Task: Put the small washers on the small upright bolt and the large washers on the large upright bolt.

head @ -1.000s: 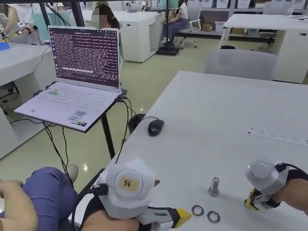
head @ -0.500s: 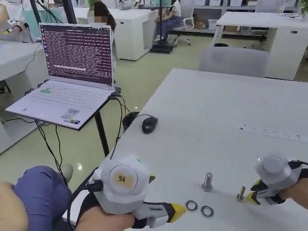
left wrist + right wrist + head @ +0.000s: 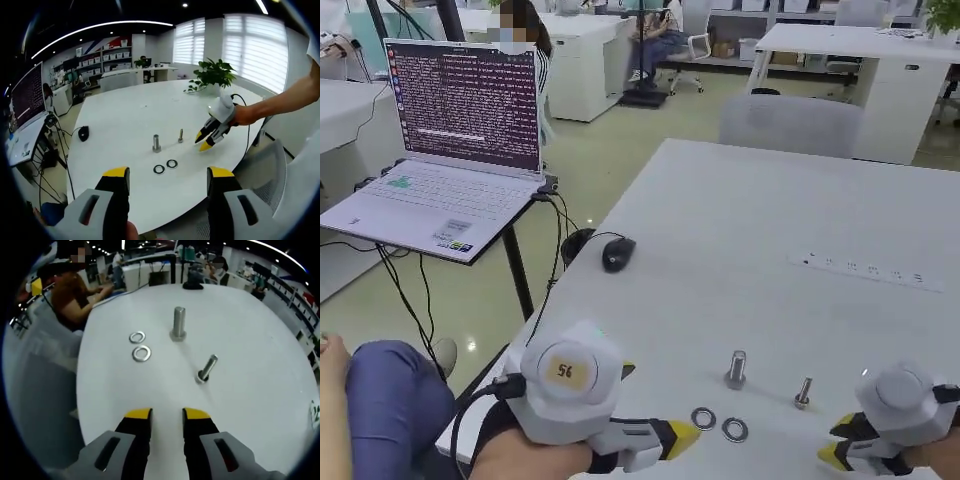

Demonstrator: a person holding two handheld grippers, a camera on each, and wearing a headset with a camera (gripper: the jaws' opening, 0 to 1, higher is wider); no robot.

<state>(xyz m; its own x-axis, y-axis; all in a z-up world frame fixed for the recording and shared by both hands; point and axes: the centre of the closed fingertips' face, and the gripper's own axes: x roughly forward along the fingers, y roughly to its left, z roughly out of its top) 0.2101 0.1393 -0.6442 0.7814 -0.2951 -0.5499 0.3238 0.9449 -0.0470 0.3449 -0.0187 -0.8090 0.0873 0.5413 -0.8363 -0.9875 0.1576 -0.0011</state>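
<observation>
White left gripper (image 3: 167, 172) (yellow-tipped fingers (image 3: 116, 173))

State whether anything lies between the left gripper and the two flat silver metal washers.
Nothing visible: bare white table separates the left gripper from the silver metal washers; both upright steel bolts stand beyond.

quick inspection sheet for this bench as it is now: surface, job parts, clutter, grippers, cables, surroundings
surface: white table, mostly bare
job's things: large bolt and small bolt upright; two washers flat near the large bolt, none on a bolt
clutter: computer mouse near the edge; power strip farther back
grippers: left gripper jaws wide open, empty; right gripper jaws narrowly open, empty
cables: mouse cable runs off the edge; cables hang under the laptop
surroundings: grey chair, other desks
</observation>
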